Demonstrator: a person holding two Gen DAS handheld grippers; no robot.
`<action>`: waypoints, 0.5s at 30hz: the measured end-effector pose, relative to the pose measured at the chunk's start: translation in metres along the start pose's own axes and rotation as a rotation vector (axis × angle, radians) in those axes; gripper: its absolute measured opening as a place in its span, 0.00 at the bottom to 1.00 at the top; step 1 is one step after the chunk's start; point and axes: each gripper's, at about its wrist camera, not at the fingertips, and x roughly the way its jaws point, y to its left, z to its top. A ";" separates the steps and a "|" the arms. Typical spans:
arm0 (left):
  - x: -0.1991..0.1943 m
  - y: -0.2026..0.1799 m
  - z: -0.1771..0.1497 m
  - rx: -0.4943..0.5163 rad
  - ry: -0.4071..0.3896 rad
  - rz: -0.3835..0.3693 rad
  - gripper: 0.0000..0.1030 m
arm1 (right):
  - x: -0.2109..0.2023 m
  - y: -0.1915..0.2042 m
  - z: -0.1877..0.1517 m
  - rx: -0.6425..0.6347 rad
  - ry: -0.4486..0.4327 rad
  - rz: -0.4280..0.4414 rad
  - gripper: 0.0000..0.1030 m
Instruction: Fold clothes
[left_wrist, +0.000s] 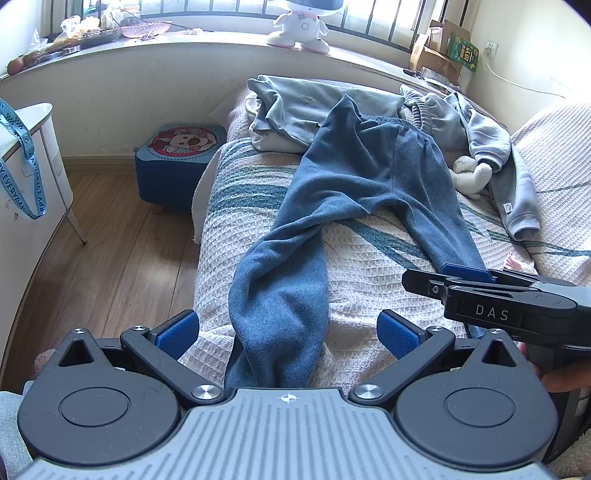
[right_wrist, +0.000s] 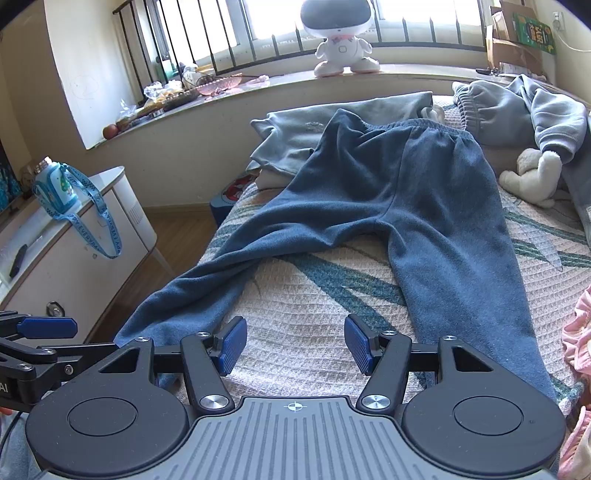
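Blue sweatpants (left_wrist: 362, 173) lie spread on the patterned bed cover (left_wrist: 369, 254), waistband toward the window and legs toward me. My left gripper (left_wrist: 288, 332) is open and hovers over the lower end of the left leg (left_wrist: 280, 295); the leg runs between the wide-apart blue pads (left_wrist: 177, 328) without touching them. In the right wrist view the sweatpants (right_wrist: 406, 192) fan out to both sides. My right gripper (right_wrist: 295, 345) is open over bare cover between the two legs, with nothing between its fingers. The right leg's cuff (right_wrist: 517, 354) lies just right of it.
A folded grey top (left_wrist: 295, 107), a grey hoodie (left_wrist: 491, 147) and a white plush toy (left_wrist: 471, 175) lie at the bed's far end. Pink fabric (right_wrist: 578, 332) is at the right edge. A blue stool (left_wrist: 177, 155) and a white cabinet (left_wrist: 33, 177) stand on the wood floor at the left.
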 end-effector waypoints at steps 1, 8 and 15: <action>0.000 0.000 0.000 0.000 0.000 0.000 1.00 | 0.000 0.000 0.000 0.000 0.000 0.000 0.58; 0.001 -0.001 0.000 0.002 0.002 0.001 1.00 | 0.000 0.000 0.000 0.001 0.001 0.003 0.58; 0.001 -0.001 0.000 0.004 0.003 0.001 1.00 | 0.001 -0.001 0.000 0.003 0.002 0.003 0.58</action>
